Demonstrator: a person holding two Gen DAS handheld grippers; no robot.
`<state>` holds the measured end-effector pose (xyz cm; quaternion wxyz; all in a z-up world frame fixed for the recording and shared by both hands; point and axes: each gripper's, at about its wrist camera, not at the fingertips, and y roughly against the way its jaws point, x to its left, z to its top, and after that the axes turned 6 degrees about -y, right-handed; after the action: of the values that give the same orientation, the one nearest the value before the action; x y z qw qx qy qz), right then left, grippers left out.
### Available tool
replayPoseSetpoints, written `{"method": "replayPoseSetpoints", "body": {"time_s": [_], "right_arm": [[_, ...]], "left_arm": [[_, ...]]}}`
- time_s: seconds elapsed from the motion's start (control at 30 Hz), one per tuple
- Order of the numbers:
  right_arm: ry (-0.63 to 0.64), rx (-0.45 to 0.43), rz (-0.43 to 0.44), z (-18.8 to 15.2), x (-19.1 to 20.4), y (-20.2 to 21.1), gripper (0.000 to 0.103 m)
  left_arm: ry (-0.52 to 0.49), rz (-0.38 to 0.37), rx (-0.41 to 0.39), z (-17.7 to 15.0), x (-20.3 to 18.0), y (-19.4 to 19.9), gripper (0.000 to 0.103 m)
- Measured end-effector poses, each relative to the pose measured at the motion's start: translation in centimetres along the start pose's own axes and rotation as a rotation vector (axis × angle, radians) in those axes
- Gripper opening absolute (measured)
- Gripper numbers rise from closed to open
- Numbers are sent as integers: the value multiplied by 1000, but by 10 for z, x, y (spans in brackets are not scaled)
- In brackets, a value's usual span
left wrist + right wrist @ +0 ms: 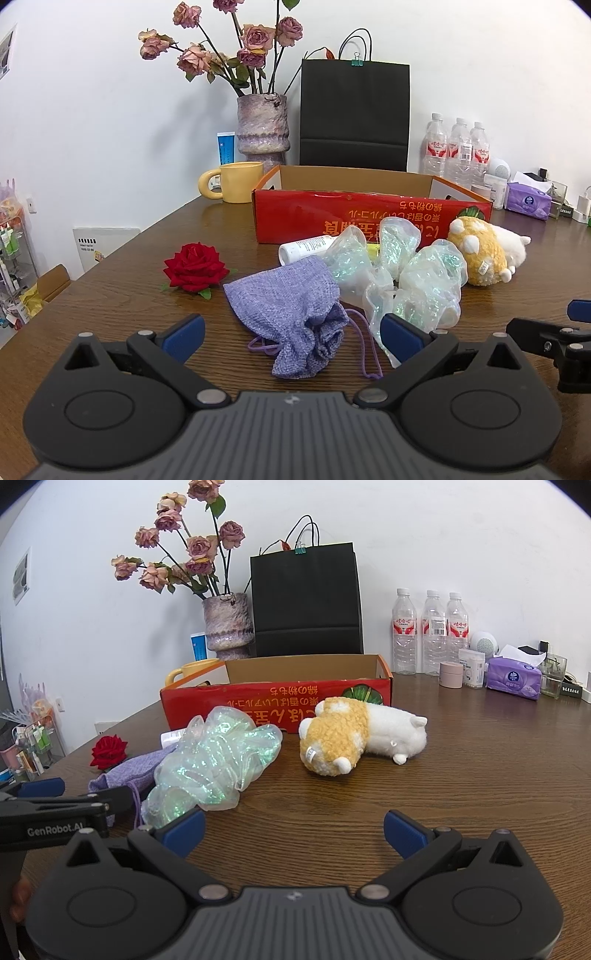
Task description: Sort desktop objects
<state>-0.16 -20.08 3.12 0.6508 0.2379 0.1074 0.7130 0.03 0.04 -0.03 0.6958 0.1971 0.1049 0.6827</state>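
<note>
L gripper (293,334) spread wide, empty, low over wooden table (110,295), w/ purple knit pouch (291,306) between its fingers. R gripper (294,830) also spread wide, empty, over bare table. Iridescent mesh bundle (214,764) touches pouch on the R side; plush toy (354,738) lies just before red cardboard box (277,705). Red rose (194,267) near pouch, L of it; white bottle (303,248) behind pouch.

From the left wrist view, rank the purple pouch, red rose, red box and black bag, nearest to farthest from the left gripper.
From the left gripper:
1. Purple pouch, between the open fingers.
2. Red rose, ahead left.
3. Red box, beyond the clutter.
4. Black bag, against the wall.
</note>
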Motion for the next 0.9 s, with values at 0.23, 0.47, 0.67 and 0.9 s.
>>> {"method": "replayPoseSetpoints", "body": {"time_s": [0.23,0.47,0.67,0.9], "right_arm": [[-3,-2,3,0,1,-2,103],[-3,-1,3,0,0,0,103],[1,-2,1,0,0,0,103],[4,-1,2,-1,0,0,103]], "left_arm": [[-4,-15,5,-2,2,-3,103],[5,-16,10,-2,1,-2,103],[11,-15,13,-1,1,-3,103],[12,-15,13,-2,1,-2,103]]}}
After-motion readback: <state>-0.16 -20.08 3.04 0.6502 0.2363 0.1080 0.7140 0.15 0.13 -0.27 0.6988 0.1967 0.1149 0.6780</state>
